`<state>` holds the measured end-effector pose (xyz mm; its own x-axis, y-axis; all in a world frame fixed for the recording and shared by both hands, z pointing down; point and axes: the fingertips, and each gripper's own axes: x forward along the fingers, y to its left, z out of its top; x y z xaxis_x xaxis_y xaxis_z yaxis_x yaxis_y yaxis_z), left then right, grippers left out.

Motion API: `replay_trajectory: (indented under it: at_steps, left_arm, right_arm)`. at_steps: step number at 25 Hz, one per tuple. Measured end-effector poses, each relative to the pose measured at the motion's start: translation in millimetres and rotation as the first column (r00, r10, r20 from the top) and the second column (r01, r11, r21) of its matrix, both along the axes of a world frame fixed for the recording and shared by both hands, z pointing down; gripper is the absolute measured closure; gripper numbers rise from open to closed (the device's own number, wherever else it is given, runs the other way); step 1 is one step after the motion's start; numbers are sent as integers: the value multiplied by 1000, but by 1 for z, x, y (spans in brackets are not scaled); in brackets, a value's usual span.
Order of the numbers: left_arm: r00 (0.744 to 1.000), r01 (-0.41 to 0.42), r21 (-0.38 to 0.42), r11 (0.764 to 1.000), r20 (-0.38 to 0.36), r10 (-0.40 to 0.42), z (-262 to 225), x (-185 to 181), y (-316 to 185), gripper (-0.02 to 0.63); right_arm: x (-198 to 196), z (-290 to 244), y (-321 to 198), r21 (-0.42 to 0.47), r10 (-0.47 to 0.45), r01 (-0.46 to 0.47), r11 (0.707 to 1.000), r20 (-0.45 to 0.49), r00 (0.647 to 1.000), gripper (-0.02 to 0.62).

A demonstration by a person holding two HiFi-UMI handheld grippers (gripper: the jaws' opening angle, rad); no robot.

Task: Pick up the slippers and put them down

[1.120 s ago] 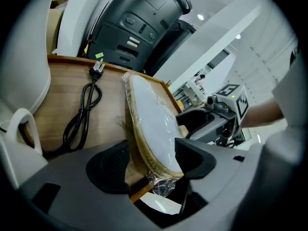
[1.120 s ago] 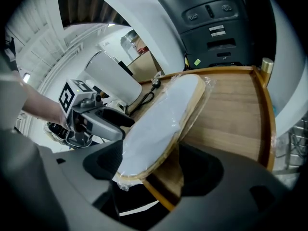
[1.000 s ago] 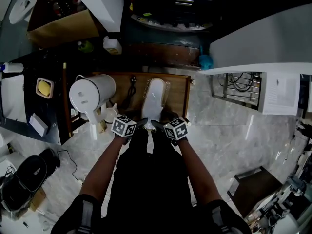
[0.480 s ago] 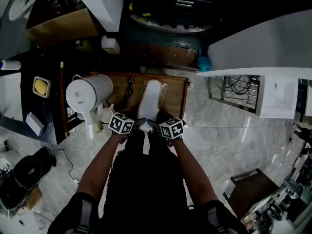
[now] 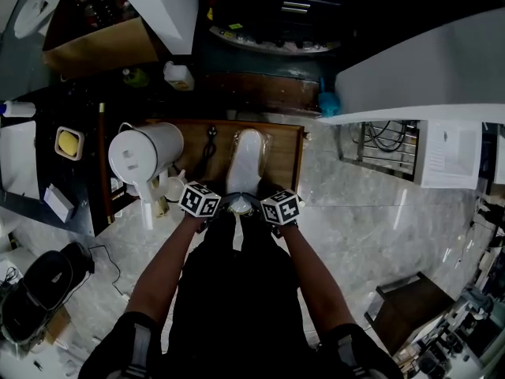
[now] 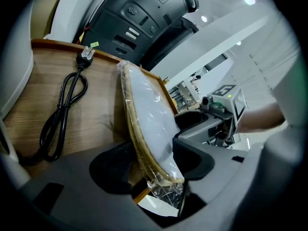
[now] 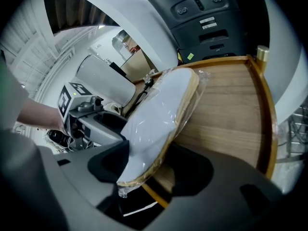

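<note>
In the head view the white, tan-soled slippers, sealed in clear plastic film, lie lengthways at centre frame on a brown wooden tray; the left gripper and right gripper meet at the pack's lower end, we judge to share one lift.

In the left gripper view the jaws bracket that end, sole on one side, upper on the other; they are wide and closing, not yet clamped; a looped black power cable lies at left.

In the right gripper view the jaws likewise close around the same end, so nothing is firmly held yet.
</note>
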<state>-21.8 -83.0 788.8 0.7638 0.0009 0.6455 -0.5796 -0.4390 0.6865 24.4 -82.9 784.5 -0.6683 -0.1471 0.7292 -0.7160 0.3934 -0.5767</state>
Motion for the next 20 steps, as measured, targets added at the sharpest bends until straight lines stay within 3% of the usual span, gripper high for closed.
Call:
replay_trajectory:
  at_steps: [8, 20]
  left_arm:
    - [1000, -21, 43, 999, -12, 22, -16, 1, -1, 345]
    - [996, 56, 105, 993, -80, -48, -68, -15, 0, 351]
  right_arm:
    - [3, -16, 2, 37, 38, -38, 999, 1, 999, 334]
    - [-12, -69, 1, 134, 66, -71, 988, 45, 997, 341]
